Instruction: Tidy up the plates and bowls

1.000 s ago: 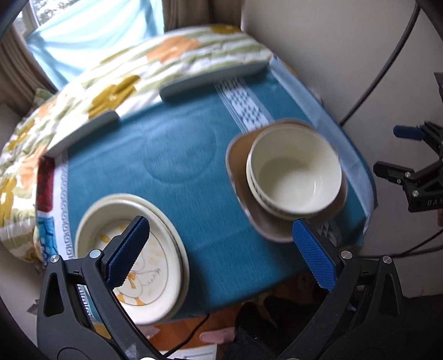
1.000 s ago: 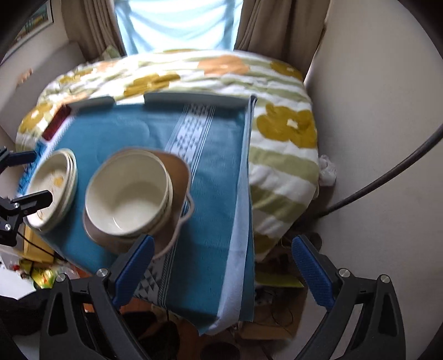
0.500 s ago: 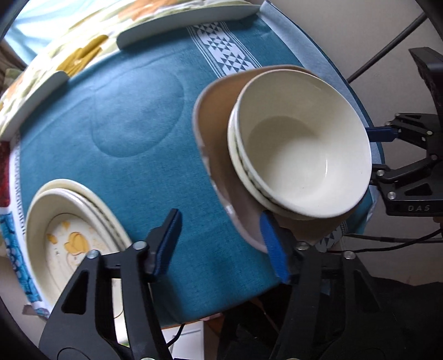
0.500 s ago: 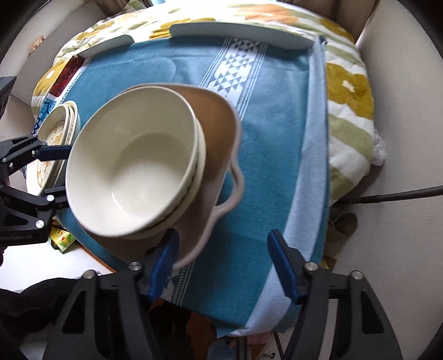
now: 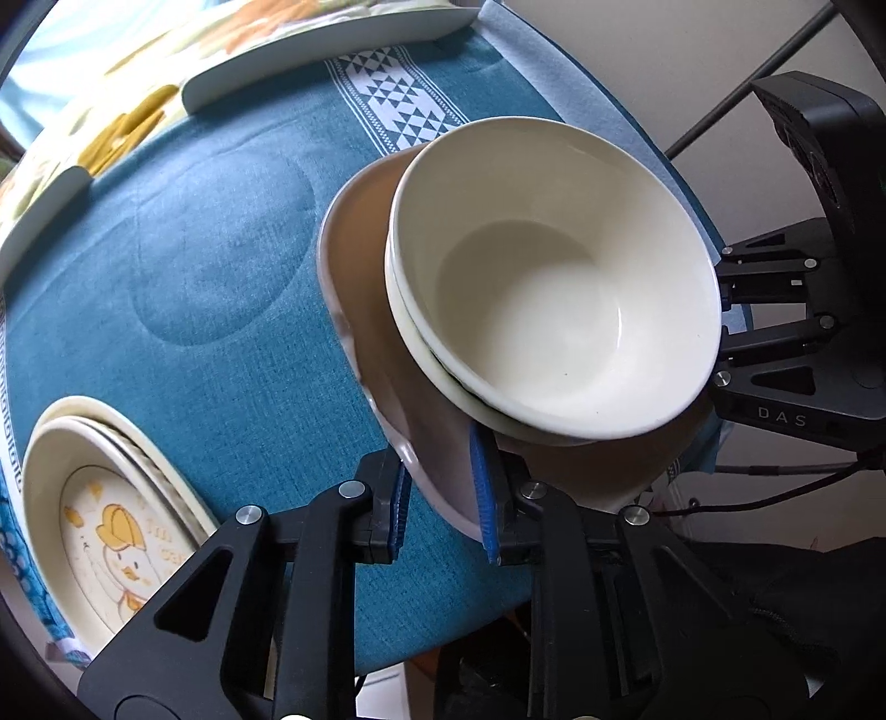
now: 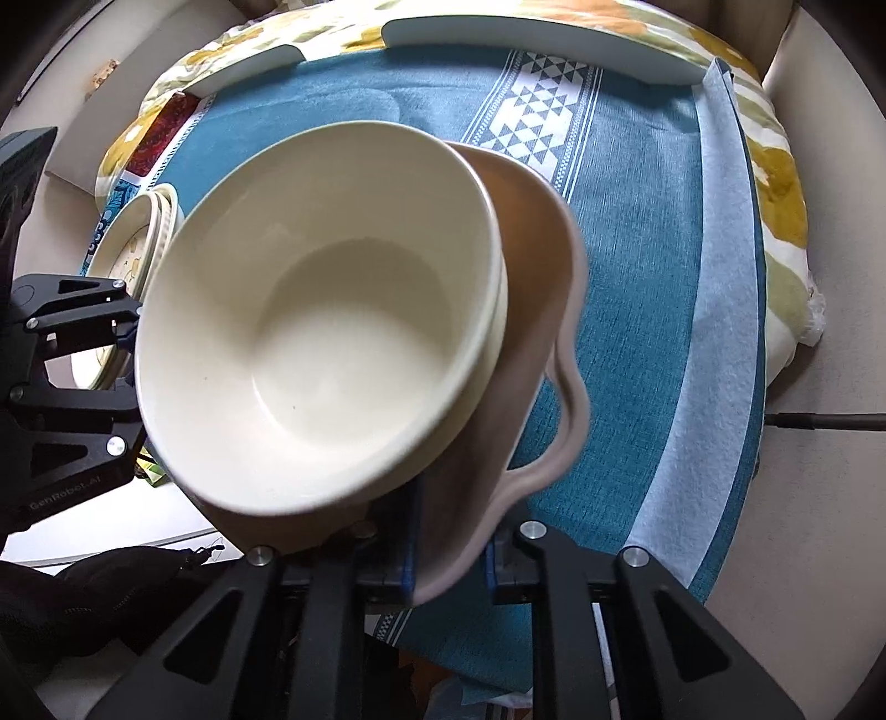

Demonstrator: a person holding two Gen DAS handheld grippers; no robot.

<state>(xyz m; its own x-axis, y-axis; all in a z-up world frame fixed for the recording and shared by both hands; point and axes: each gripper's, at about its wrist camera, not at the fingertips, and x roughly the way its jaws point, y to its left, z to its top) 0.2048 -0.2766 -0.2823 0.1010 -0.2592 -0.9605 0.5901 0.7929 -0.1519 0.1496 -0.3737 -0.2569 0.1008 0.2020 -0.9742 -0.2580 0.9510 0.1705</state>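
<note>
A brown dish with a wavy rim sits on the teal cloth and holds two stacked cream bowls. My left gripper is shut on the dish's near rim, one blue pad inside the rim and one outside. My right gripper is closing on the opposite rim, which sits between its pads with both touching it. Each gripper shows at the edge of the other's view, the right gripper past the bowls and the left gripper beside them.
A stack of cream plates with a duck print lies at the cloth's left end. Two long pale grey dishes line the far edge. The teal cloth covers a floral quilt; a wall is close on the right.
Both grippers came down onto the brown dish from above and closed from wide open onto its rim, one on each side. The dish and bowls now fill both views.
</note>
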